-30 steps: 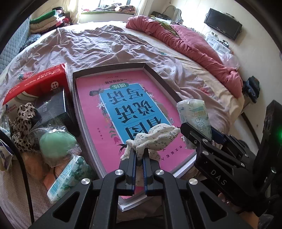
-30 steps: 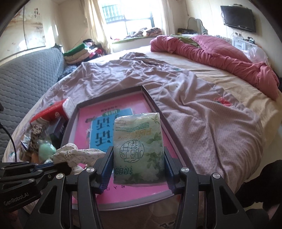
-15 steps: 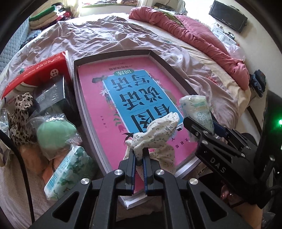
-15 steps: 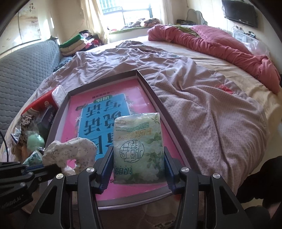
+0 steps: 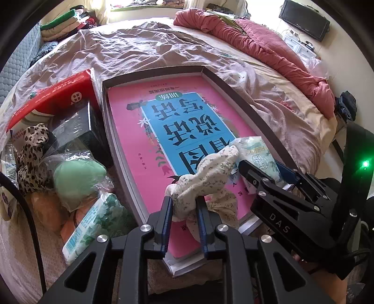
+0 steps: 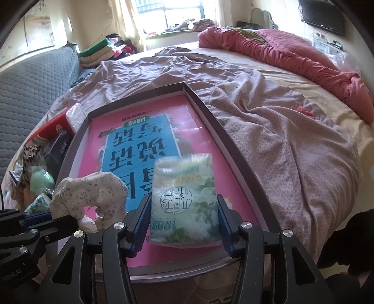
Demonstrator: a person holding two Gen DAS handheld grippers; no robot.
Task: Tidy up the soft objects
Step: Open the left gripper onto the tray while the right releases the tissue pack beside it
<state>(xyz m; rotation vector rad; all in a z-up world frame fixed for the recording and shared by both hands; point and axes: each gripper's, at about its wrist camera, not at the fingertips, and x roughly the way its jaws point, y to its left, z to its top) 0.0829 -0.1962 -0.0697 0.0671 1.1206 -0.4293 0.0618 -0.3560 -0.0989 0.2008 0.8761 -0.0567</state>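
A lived-in home bedroom is shown by a large bed (image 6: pixel 268 112) with rumpled sheets, a pink quilt (image 6: pixel 292 53), a wall-mounted TV (image 5: pixel 303 19), folded clothes (image 6: pixel 100 50) and a curtained window (image 6: pixel 177 14).

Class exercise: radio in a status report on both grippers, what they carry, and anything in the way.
Left gripper jaws just been opening, floral cloth between them. Right gripper shut on tissue pack. Both over the tray. Nothing blocking.
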